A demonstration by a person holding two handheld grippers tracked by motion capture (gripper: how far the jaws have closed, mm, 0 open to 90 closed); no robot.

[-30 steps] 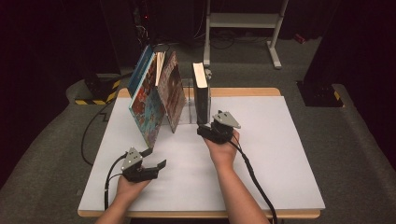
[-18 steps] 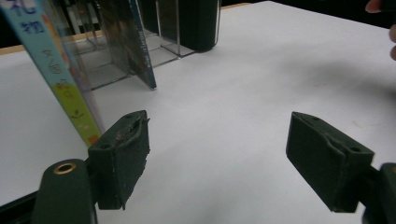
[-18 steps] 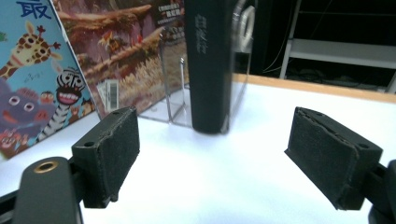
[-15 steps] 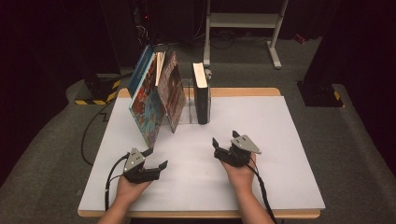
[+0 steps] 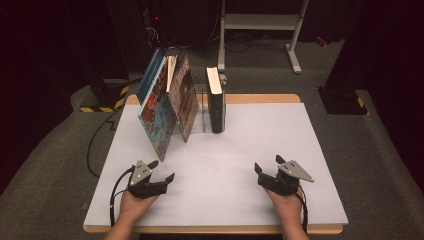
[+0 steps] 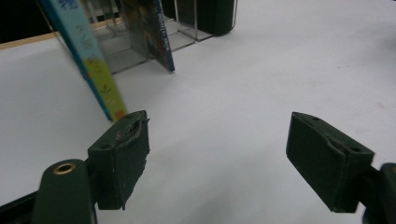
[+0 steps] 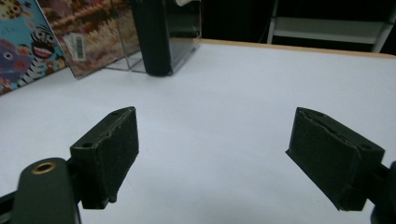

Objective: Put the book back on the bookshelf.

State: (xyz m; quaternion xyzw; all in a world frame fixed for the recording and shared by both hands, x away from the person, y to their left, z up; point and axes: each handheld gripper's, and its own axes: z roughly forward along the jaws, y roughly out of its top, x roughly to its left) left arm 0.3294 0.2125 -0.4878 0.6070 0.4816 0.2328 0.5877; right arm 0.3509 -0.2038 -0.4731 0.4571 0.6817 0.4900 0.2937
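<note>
We see both tools low over the near worktop point(image 5: 235, 150), jaws wide, nothing held: left tool point(image 5: 162, 171), right tool point(image 5: 267, 164). Black book point(image 5: 216, 102) upright in the clear rack point(image 5: 200, 107) at the far side, well apart; colourful books point(image 5: 160, 107) lean beside it.

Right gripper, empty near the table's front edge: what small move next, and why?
Probably hold it there. The right gripper and left gripper are both open and empty, while the black book stands upright in the clear rack.
</note>
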